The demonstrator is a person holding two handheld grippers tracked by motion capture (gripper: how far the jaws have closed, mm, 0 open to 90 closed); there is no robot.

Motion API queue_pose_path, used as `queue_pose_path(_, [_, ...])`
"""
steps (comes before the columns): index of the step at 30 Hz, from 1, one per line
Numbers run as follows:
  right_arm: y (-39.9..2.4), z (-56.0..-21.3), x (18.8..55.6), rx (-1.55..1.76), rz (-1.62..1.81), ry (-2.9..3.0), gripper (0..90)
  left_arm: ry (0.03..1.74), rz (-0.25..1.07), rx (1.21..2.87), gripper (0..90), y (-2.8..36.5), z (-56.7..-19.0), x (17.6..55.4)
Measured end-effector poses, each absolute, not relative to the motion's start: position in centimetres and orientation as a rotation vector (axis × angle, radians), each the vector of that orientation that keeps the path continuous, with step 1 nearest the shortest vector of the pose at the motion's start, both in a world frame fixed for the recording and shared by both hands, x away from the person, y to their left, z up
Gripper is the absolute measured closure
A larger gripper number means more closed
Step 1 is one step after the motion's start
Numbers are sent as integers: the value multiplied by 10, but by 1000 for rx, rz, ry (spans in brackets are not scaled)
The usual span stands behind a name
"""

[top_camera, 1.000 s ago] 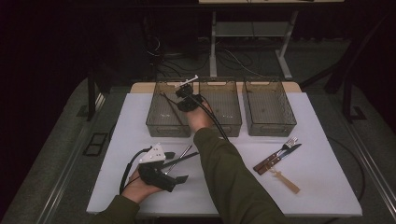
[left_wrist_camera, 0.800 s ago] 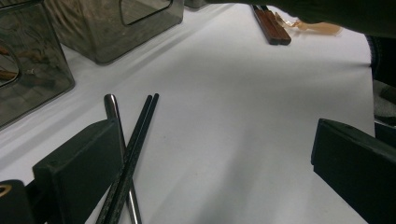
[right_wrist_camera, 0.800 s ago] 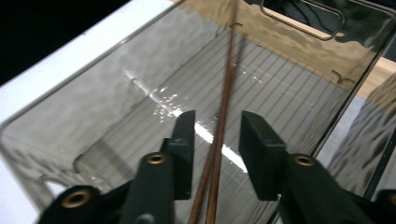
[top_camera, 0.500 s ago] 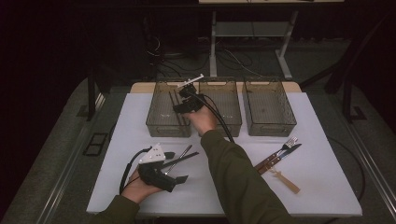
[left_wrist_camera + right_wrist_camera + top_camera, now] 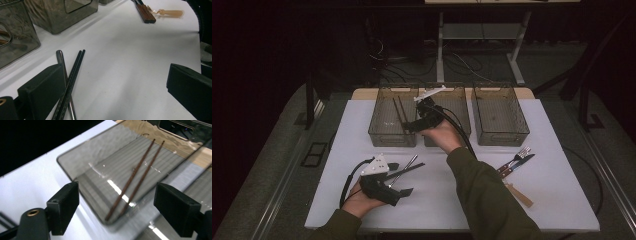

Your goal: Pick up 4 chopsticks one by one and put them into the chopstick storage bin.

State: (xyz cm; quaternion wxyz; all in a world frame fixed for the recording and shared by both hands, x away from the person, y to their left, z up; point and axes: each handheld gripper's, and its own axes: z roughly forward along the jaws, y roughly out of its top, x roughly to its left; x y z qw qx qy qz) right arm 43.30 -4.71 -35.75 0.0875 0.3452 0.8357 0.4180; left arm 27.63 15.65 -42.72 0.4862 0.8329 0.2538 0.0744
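Lab: dark room, cable-strewn floor (image 5: pixel 462 60)

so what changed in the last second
The right claw has just been opening over the left bin and drew back a little; the brown chopsticks lie in the bin, free of it. The left claw stayed open by the black chopsticks.

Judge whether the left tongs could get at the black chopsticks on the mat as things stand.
Probably yes. The left tongs stand open, low over the white mat, and the black chopsticks lie uncovered right beside one jaw, next to a metal utensil. Nothing blocks them.
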Motion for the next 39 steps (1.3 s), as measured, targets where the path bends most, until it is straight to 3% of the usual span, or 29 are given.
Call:
queue_pose_path(14, [-95,-359,402,989,1292,2456,109,644,168,2007,6,156,-429,278])
queue_pose_path(39, [-187,-386,335,1008,1353,2349,110,629,174,2020,6,156,-429,277])
